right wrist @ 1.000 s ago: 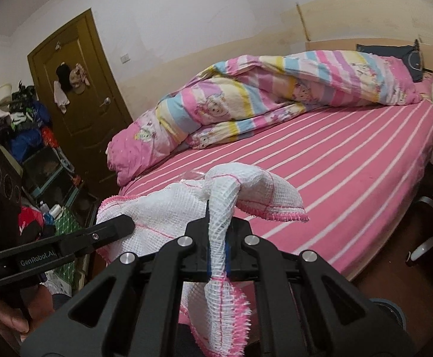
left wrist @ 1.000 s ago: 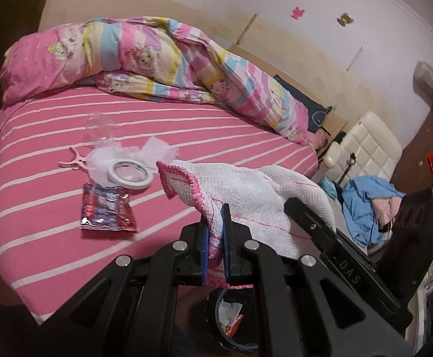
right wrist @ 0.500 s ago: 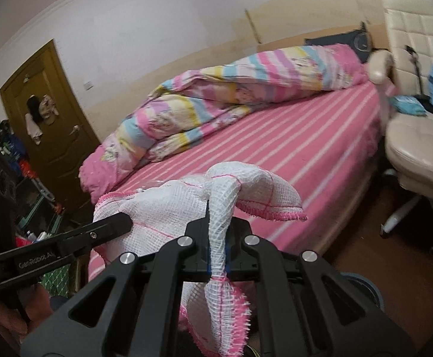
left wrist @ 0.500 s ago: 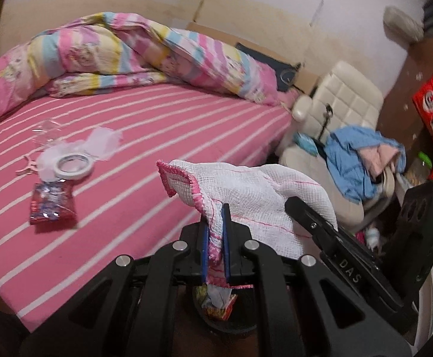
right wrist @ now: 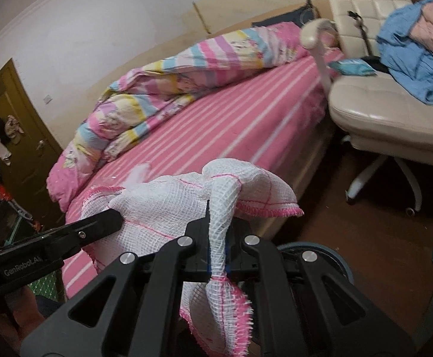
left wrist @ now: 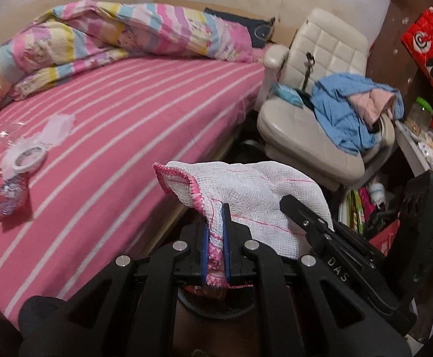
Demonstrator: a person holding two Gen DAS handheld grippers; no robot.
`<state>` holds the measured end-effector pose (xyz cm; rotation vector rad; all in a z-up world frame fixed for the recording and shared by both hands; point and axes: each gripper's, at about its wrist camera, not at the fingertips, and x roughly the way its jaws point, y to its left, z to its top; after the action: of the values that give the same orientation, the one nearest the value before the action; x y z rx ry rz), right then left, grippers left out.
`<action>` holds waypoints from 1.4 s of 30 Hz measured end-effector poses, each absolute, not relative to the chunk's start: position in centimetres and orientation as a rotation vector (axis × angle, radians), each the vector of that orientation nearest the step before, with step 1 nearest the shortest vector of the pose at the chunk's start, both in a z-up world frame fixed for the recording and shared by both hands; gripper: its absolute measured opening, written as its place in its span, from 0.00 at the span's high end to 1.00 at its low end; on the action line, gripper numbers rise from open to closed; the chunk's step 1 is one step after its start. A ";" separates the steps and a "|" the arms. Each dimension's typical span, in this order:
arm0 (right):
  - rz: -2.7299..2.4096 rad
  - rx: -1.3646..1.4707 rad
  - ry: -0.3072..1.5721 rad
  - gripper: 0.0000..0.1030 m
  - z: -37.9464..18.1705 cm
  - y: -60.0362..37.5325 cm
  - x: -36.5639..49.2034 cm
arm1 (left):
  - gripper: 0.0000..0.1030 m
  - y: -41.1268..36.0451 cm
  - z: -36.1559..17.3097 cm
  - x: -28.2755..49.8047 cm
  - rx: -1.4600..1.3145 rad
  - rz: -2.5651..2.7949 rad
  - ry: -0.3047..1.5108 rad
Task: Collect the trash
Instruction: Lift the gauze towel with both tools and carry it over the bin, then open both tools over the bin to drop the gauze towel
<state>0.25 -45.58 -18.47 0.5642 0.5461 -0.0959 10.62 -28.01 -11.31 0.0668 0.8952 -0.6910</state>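
A white mesh cloth with pink trim [left wrist: 246, 190] hangs between both grippers over the floor beside the bed. My left gripper [left wrist: 215, 238] is shut on one edge of it. My right gripper [right wrist: 218, 238] is shut on the other end of the cloth [right wrist: 186, 196]. A dark round bin [left wrist: 216, 303] sits on the floor right under the cloth; its rim also shows in the right wrist view [right wrist: 332, 258]. On the bed lie a red snack wrapper [left wrist: 11, 196], a tape roll [left wrist: 29, 157], white tissue [left wrist: 57, 126] and clear plastic [left wrist: 8, 131].
The pink striped bed [left wrist: 112, 119] carries a rolled quilt [left wrist: 112, 29] at the back. A cream office chair [left wrist: 311, 119] with blue clothes [left wrist: 344, 110] stands to the right. Cluttered shelves [left wrist: 425, 136] fill the far right. A brown door [right wrist: 11, 136] is far left.
Both grippers have swung to the right with the cloth, away from the bed. The litter on the bed has slid to the left edge of view and the chair has come in.
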 end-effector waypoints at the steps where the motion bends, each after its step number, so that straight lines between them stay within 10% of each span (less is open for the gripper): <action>1: -0.104 0.568 0.553 0.95 -18.9 -45.9 0.1 | 0.93 -28.4 -11.8 10.6 0.074 -0.693 0.904; 28: -0.279 0.621 1.008 0.94 -36.6 -49.1 0.3 | 0.81 -35.3 -34.7 13.5 0.180 -0.686 1.412; 31: -0.294 0.626 1.028 0.84 -37.6 -49.1 0.7 | 0.60 -35.0 -35.6 14.3 0.220 -0.607 1.421; 35: -0.297 0.623 1.021 0.47 -38.1 -49.2 0.9 | 0.48 -34.0 -35.8 15.2 0.193 -0.572 1.431; 42: -0.292 0.597 1.004 0.32 -36.4 -48.4 1.2 | 0.35 -32.3 -34.0 15.6 0.104 -0.542 1.399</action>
<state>1.17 -48.36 -36.45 0.5973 1.0036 -0.2916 15.64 -32.33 -34.04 0.1044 1.3995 -0.5421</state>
